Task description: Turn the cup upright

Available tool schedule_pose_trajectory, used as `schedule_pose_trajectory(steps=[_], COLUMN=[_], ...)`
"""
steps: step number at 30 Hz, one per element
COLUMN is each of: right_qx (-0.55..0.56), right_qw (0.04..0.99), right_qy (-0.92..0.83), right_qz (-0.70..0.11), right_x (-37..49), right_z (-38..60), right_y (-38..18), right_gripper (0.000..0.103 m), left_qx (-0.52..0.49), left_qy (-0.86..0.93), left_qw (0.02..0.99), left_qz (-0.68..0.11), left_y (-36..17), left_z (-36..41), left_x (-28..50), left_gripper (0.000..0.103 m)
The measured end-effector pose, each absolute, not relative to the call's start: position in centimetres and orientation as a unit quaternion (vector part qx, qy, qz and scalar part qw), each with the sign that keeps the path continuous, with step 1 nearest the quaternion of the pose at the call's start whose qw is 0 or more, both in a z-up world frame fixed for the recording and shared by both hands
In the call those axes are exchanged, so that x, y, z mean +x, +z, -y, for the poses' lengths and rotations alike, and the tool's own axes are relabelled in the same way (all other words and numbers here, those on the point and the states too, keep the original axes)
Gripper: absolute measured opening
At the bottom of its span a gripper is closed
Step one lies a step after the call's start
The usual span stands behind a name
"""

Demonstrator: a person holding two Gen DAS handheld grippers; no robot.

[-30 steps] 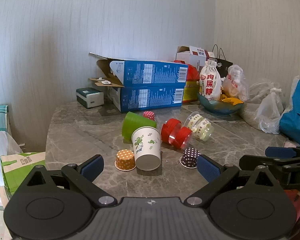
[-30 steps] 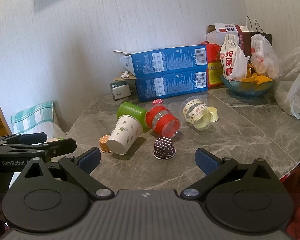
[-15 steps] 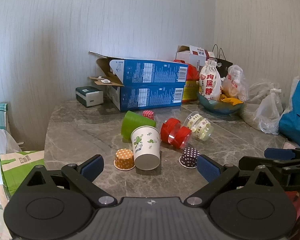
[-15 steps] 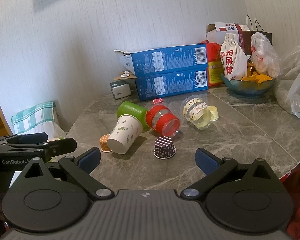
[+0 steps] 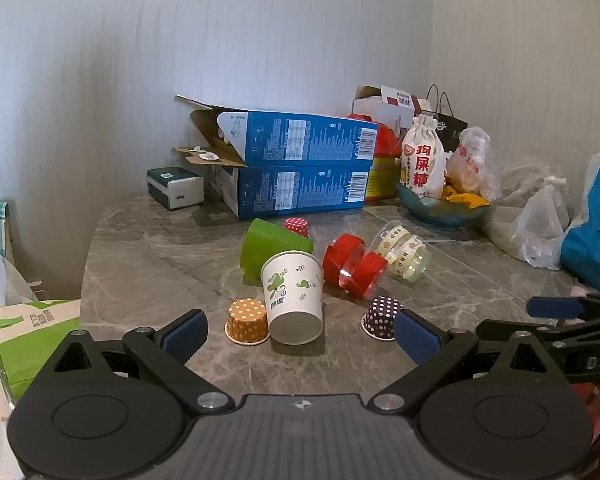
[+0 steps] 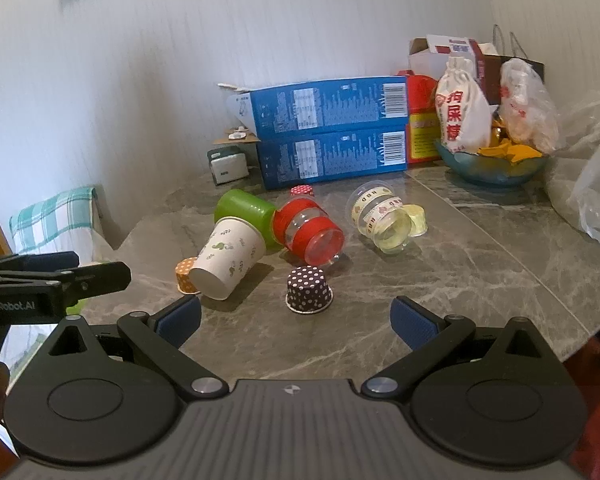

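Several cups lie tipped on the marble table [image 5: 148, 264]: a white paper cup with green prints [image 5: 294, 296] [image 6: 228, 256], a green cup [image 5: 270, 248] [image 6: 246, 210], a red-banded clear cup [image 5: 354, 264] [image 6: 310, 232] and a clear cup with patterned bands [image 5: 404, 250] [image 6: 380, 216]. Small dotted cups stand upside down: orange [image 5: 247, 321] [image 6: 184, 276], dark purple [image 5: 381, 317] [image 6: 309, 289], red [image 5: 297, 227]. My left gripper [image 5: 298, 338] is open and empty, just short of the white cup. My right gripper [image 6: 296, 322] is open and empty, just short of the purple cup.
Two stacked blue boxes [image 5: 300, 168] [image 6: 328, 136] stand at the back by the wall. A bowl of snacks with a white pouch [image 5: 440, 200] and plastic bags [image 5: 540, 224] fill the right side. A tissue box [image 5: 176, 188] sits back left. The table edge is close on the left.
Both grippers have moved slightly forward towards the cups. The cups have not moved.
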State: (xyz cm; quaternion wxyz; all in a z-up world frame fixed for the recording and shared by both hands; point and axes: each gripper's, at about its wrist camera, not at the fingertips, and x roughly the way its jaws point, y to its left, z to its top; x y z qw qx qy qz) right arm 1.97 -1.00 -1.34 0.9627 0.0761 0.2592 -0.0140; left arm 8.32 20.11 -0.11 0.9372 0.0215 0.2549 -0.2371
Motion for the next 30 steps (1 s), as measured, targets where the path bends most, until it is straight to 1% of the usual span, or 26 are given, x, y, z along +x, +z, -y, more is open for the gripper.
schedule_pose_trajectory(steps=[4, 8, 13, 14, 16, 20, 22, 25, 30], right_qx=[0.045, 0.037, -0.015, -0.028, -0.033, -0.027, -0.019, -0.008, -0.006], right_qw=[0.957, 0.950, 0.936, 0.931, 0.923, 0.908, 0.899, 0.885, 0.872], right_qy=[0.010, 0.016, 0.000, -0.008, -0.017, -0.004, 0.003, 0.013, 0.015], right_qz=[-0.286, -0.309, -0.351, -0.363, -0.384, -0.418, -0.438, -0.466, -0.489], right_x=[4.9, 8.3, 15.1, 16.6, 18.8, 21.8, 22.9, 24.0, 25.4], right_z=[2.0, 4.0, 6.9, 7.4, 8.4, 9.5, 10.0, 10.7, 11.4], right_y=[-1.1, -0.3, 1.1, 1.0, 0.8, -0.2, -1.0, -2.3, -3.3], right_gripper=[0.102, 0.102, 0.102, 0.101, 0.095, 0.092, 0.084, 0.081, 0.081], left_qx=[0.014, 0.008, -0.007, -0.010, -0.011, -0.012, -0.020, -0.030, -0.039], left_qy=[-0.249, -0.252, -0.256, -0.256, -0.257, -0.243, -0.238, -0.232, -0.222], left_qw=[0.934, 0.931, 0.927, 0.927, 0.927, 0.928, 0.927, 0.925, 0.925], left_qz=[-0.255, -0.263, -0.273, -0.273, -0.273, -0.281, -0.290, -0.299, -0.307], left_y=[0.9, 1.7, 2.0, 1.9, 1.9, 1.4, 1.1, 0.7, 0.4], left_z=[-20.1, -20.3, -21.0, -21.1, -21.3, -22.0, -22.6, -23.4, -24.1], left_x=[9.0, 9.5, 9.8, 9.7, 9.7, 10.1, 10.3, 10.7, 11.0], left_gripper=[0.101, 0.101, 0.101, 0.101, 0.101, 0.101, 0.101, 0.101, 0.101])
